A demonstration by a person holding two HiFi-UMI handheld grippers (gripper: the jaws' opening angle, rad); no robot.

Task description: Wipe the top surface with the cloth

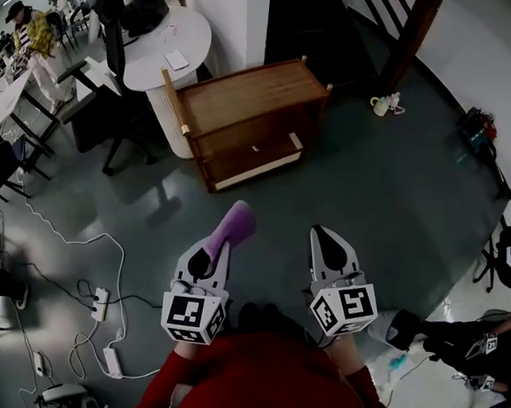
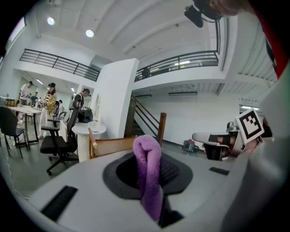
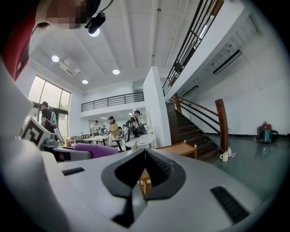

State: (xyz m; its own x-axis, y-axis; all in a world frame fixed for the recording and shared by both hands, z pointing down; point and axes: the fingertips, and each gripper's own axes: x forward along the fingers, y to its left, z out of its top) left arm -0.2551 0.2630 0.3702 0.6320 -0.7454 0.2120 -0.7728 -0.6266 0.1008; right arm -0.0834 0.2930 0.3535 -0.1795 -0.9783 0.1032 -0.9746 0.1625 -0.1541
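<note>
Our left gripper [image 1: 220, 247] clenches the purple cloth [image 1: 238, 223], which pokes past its jaws. Our right gripper [image 1: 322, 236], beside it, is closed on nothing. The wooden table [image 1: 245, 98] stands ahead, well apart from these 2.

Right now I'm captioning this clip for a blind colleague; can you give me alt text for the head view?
Looking steeply down, the left gripper holds a purple cloth in its shut jaws and the right gripper beside it is shut and empty, both over a grey floor. A low wooden shelf unit stands further ahead.
</note>
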